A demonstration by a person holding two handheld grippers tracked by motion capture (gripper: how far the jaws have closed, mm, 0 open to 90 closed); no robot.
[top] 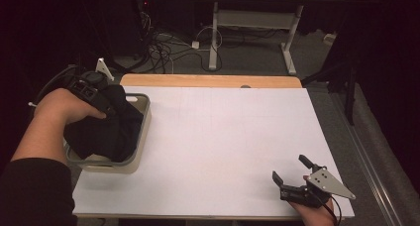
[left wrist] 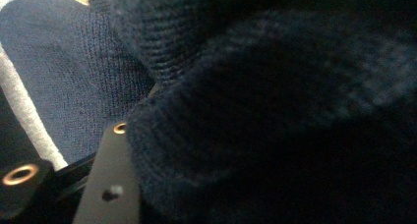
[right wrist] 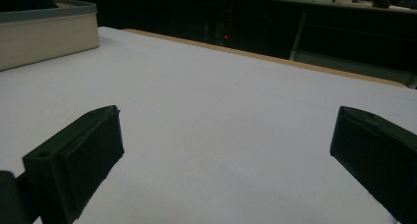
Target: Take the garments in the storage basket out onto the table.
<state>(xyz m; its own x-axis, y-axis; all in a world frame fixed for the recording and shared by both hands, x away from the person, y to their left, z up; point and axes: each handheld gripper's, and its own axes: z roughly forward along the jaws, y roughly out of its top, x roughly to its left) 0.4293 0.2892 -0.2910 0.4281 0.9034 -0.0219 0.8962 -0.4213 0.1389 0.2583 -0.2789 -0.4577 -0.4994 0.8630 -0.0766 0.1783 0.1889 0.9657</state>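
A dark knit garment (top: 111, 134) bulges out of a beige bin (top: 144, 123) at the table's left. My left gripper (top: 110, 106) reaches into the bin from the left, its jaws buried in the cloth and shut on a thick fold. In the left gripper view the garment (left wrist: 275, 111) wraps over the jaws, and one black finger (left wrist: 110, 182) shows at the lower left. My right gripper (top: 289, 168) rests near the table's front right edge. It stands open over bare white surface (right wrist: 228, 118), with nothing between its fingers.
A white sheet (top: 223, 137) covers the table, with a wooden strip (top: 208, 81) along the far edge. The bin's wall (right wrist: 44, 35) shows at the far left of the right gripper view. Behind the table are floor cables (top: 163, 50) and another desk's legs (top: 214, 32).
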